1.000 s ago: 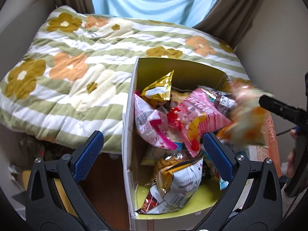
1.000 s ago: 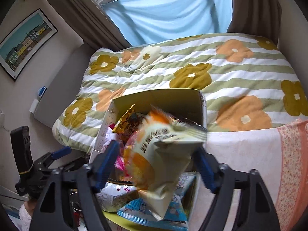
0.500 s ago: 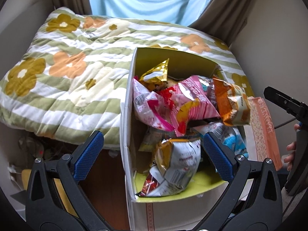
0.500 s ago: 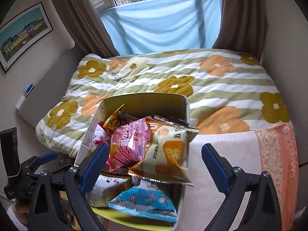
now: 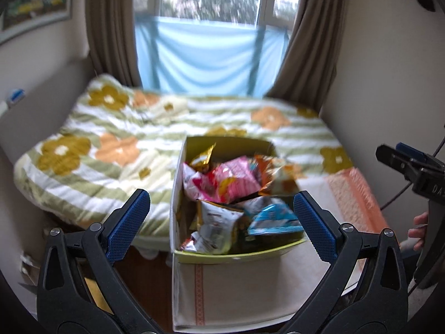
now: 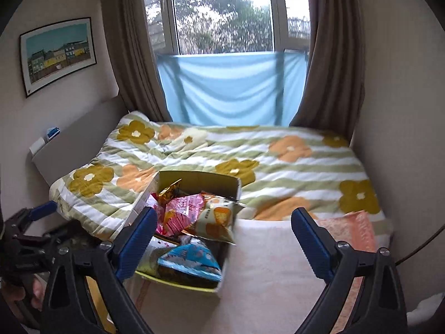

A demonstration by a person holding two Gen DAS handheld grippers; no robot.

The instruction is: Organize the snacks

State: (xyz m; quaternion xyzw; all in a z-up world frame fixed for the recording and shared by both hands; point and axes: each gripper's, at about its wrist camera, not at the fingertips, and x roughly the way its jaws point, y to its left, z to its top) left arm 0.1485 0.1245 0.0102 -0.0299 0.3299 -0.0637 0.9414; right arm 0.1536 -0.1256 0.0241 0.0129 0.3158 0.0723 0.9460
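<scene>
Currently, your right gripper (image 6: 222, 236) has its jaws spread wide with nothing between them; they have just been opening. Your left gripper (image 5: 221, 214) is equally wide and holds nothing. Beyond both, the snack packets (image 5: 236, 186) lie heaped in the cardboard box (image 5: 222, 286), which rests against the flowered quilt (image 6: 278, 167).
</scene>
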